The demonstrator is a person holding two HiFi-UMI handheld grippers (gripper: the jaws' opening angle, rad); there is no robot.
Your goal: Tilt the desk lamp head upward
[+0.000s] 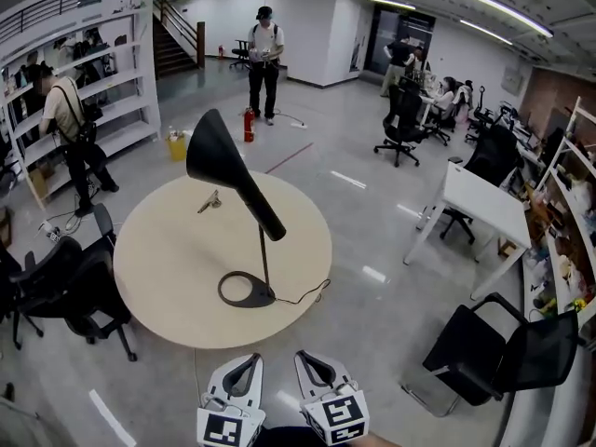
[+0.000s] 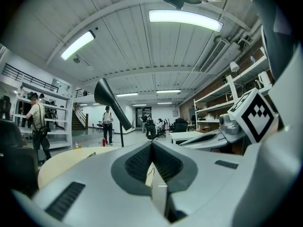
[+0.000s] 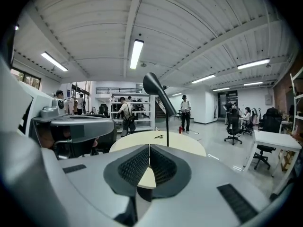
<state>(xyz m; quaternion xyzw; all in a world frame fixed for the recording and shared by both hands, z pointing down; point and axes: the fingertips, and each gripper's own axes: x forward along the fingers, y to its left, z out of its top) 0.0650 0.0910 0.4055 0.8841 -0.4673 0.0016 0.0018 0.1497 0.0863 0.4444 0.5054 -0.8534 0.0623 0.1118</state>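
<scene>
A black desk lamp stands on the round beige table (image 1: 168,277), its ring base (image 1: 247,290) near the front edge and its thin stem upright. The cone-shaped lamp head (image 1: 228,169) is tilted, wide mouth up and to the far left. My left gripper (image 1: 246,365) and right gripper (image 1: 311,361) hover side by side below the table's near edge, both shut with nothing between the jaws, well short of the lamp. The lamp head (image 2: 111,103) shows ahead in the left gripper view, and the same lamp head (image 3: 158,92) ahead in the right gripper view.
A small dark object (image 1: 209,200) lies on the table's far side, and the lamp's cord (image 1: 307,294) trails right. Black office chairs (image 1: 65,282) stand at the left and at the lower right (image 1: 507,347). A white desk (image 1: 484,203) stands to the right. People stand farther back.
</scene>
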